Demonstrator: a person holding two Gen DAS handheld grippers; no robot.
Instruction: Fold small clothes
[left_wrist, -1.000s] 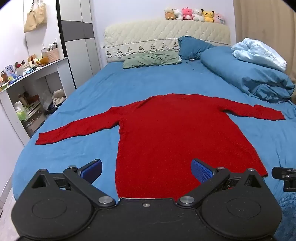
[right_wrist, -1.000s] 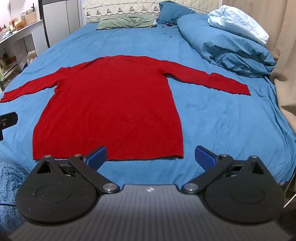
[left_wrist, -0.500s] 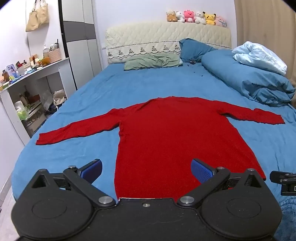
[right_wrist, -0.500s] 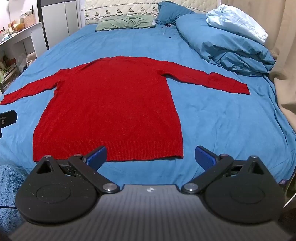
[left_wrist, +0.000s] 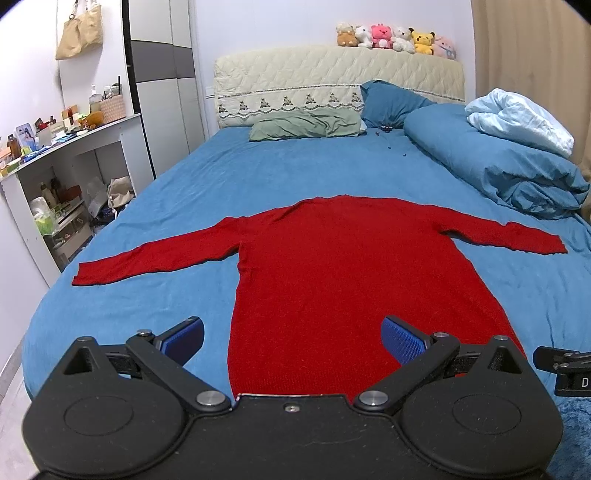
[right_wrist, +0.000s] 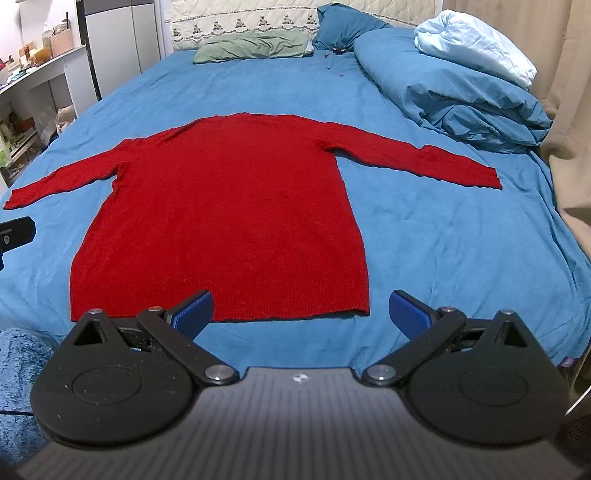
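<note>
A red long-sleeved sweater (left_wrist: 343, 266) lies flat on the blue bed, sleeves spread to both sides, hem nearest me. It also shows in the right wrist view (right_wrist: 229, 218). My left gripper (left_wrist: 293, 341) is open and empty, held above the hem's left part. My right gripper (right_wrist: 301, 314) is open and empty, just short of the hem near its right corner. The tip of the right gripper shows at the left view's right edge (left_wrist: 561, 363), and the left gripper's tip at the right view's left edge (right_wrist: 14, 234).
The blue bed sheet (left_wrist: 258, 173) spreads around the sweater. A rolled blue duvet (right_wrist: 454, 92) with a pale blanket lies at the right. Pillows (left_wrist: 306, 123) and a headboard with plush toys (left_wrist: 395, 35) are at the far end. A white shelf desk (left_wrist: 55, 155) stands left.
Both grippers have drawn back and lifted slightly, so the sweater sits a little lower and farther in view. The sweater has not moved and both grippers stay open.
</note>
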